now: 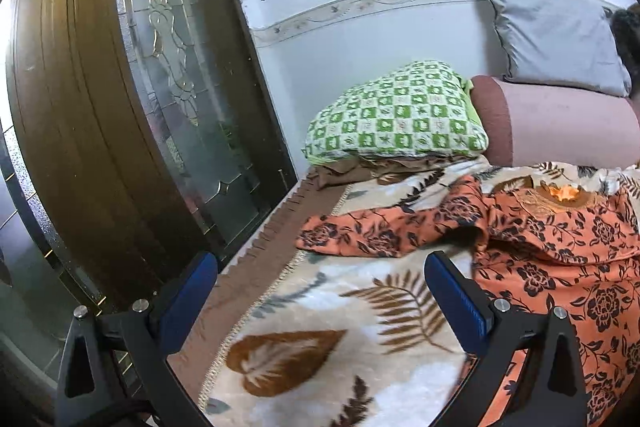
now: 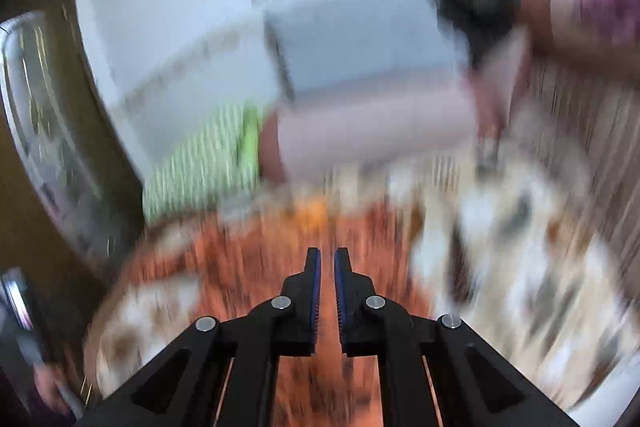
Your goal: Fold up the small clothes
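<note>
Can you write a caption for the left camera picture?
Open left tool above a leafy blanket, beside an orange flowered garment.

We see a plush, fuzzy cream blanket with brown leaf prints (image 1: 320, 307), and on it a thin, matt orange cloth garment with dark flowers (image 1: 560, 267). Beside them we see a glossy brown wooden door (image 1: 80, 127) with frosted, textured glass (image 1: 180, 67).

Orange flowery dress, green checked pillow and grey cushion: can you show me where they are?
Orange flowery dress (image 1: 560, 267), left wrist view, on its spread body.
Green checked pillow (image 1: 400, 115), left wrist view, on the middle of its top.
Grey cushion (image 1: 556, 35), left wrist view, on its front face.
</note>
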A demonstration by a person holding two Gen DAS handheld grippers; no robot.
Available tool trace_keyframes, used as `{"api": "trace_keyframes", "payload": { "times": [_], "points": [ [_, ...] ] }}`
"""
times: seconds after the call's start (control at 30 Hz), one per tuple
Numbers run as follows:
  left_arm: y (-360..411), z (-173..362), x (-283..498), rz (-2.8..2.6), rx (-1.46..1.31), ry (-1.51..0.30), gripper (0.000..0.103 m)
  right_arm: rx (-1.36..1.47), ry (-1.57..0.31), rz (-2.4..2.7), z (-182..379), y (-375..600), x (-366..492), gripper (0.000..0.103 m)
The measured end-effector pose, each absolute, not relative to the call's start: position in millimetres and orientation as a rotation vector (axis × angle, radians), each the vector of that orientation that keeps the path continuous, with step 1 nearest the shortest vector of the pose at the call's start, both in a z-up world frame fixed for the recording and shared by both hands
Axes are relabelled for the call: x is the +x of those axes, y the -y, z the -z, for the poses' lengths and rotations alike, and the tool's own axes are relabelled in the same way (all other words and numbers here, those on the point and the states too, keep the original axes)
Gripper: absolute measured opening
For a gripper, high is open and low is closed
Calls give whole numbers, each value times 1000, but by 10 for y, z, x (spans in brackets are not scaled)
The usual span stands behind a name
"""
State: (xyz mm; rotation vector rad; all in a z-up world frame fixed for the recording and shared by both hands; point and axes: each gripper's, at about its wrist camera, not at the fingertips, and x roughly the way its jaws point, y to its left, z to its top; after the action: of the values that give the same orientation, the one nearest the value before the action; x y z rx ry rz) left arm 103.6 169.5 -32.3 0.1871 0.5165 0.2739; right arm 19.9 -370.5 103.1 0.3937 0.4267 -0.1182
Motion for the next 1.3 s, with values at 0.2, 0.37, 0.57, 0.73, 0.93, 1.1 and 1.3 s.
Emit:
{"api": "trace_keyframes", "payload": {
  "times": [0.2, 0.37, 0.57, 0.73, 0.93, 1.1, 1.3],
  "points": [
    [-2152, 341, 1127, -318, 146, -574, 103, 426, -270, 251, -2818, 4105, 502, 51],
    [-2552, 811, 1215, -339, 127, -730, 103, 279, -236, 179, -2144, 3677, 512, 103],
    [-3224, 1266, 1384, -402, -17, -892, 103, 225, -520, 8, -91, 3039, 555, 103],
    [-3433, 1375, 1709, -398, -162, -913, 103, 286, -737, -21, 1182, 2951, 697, 103],
    [-3330, 1684, 2618, -376, -356, -990, 103, 319, -758, -8, 1628, 3042, 977, 99],
    [-3400, 1980, 3257, -386, -563, -1001, 94, 350, -737, -9, 1880, 3091, 1237, 87],
    [-3456, 2170, 3668, -412, -655, -963, 91, 397, -734, -28, 2146, 3122, 1501, 85]
  ]
}}
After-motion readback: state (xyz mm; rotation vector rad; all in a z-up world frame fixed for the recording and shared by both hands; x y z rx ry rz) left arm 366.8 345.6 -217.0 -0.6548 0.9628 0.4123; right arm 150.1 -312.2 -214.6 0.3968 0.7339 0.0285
